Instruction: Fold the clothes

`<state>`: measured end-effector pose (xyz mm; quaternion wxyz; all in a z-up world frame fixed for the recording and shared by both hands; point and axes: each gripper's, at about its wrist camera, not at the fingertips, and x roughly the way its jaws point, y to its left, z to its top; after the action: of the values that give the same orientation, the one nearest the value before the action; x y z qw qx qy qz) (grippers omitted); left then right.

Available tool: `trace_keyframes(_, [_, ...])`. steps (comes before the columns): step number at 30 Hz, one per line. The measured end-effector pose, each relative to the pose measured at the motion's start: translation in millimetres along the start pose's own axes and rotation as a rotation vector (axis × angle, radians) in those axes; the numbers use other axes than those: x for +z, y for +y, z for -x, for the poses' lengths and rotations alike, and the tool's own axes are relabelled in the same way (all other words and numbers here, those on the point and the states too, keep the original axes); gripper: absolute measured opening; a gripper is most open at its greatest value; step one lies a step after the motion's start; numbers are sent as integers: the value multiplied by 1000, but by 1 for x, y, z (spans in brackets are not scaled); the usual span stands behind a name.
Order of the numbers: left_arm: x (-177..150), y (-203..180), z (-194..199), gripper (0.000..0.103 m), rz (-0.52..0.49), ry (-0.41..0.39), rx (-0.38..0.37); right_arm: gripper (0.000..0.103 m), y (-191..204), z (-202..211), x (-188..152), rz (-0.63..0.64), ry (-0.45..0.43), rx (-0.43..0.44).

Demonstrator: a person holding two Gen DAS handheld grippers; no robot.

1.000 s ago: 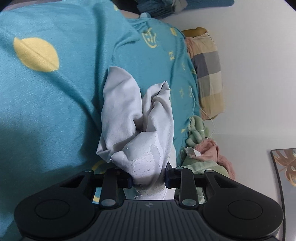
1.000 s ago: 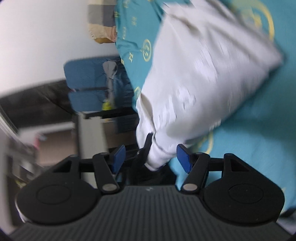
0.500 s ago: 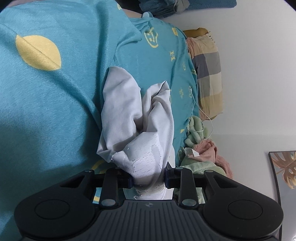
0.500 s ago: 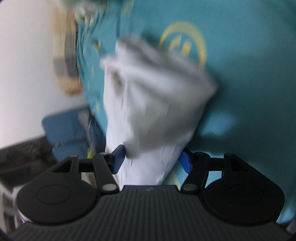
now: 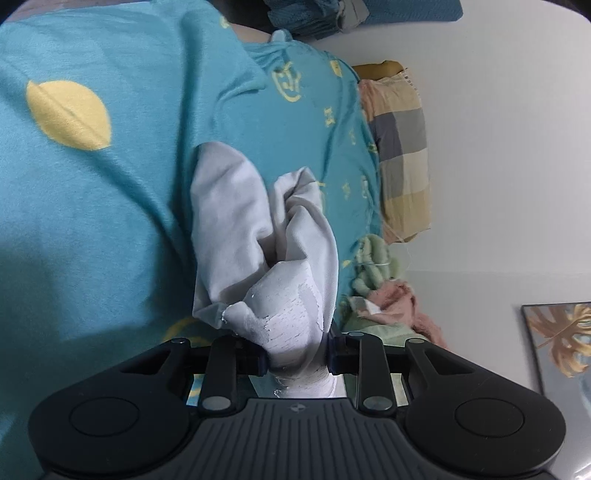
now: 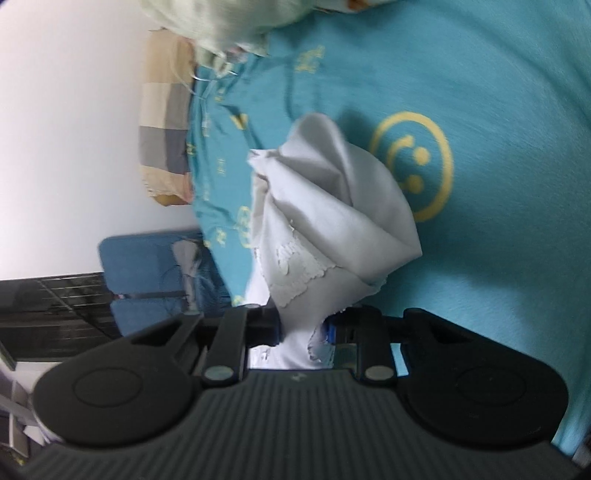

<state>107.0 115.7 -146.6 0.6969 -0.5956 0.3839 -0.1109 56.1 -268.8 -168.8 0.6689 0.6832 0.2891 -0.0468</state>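
Note:
A white garment (image 5: 258, 236) with a cracked white print lies bunched over the teal bedsheet (image 5: 92, 221). My left gripper (image 5: 297, 360) is shut on one bunched end of it. In the right wrist view the same white garment (image 6: 332, 206) rises in folds from my right gripper (image 6: 303, 332), which is shut on its other end. The garment hangs between the two grippers, just above the sheet.
A pile of green and pink clothes (image 5: 380, 291) lies beside the garment, also at the top of the right wrist view (image 6: 221, 22). A checked pillow (image 5: 402, 147) sits by the white wall. A blue chair (image 6: 147, 273) stands past the bed's edge.
My right gripper swung over the bed and closed on the white garment, which now sits steady in front of it. The left gripper kept its grip and barely moved.

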Motion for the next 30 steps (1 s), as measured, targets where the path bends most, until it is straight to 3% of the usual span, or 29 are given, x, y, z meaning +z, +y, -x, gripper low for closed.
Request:
trace_keyframes(6, [-17,-73,2,28,-20,24,-58,24,54,35,19,39,-32,108])
trace_keyframes(9, [-32,-129,-15,28,-42,48,-80,24,89,61,43,70,-65,154])
trace_keyframes(21, [-150,-376,-167,28,-236,270,-284,24,243,211,212,290,-381,300])
trace_keyframes(26, [-209,-402,-235,28,-296,338,-324,24,261,242,278,362,-472,229])
trace_keyframes(30, [-231,-379,-288,28,-332,405,-272,24,247,249,315,395,-507,122])
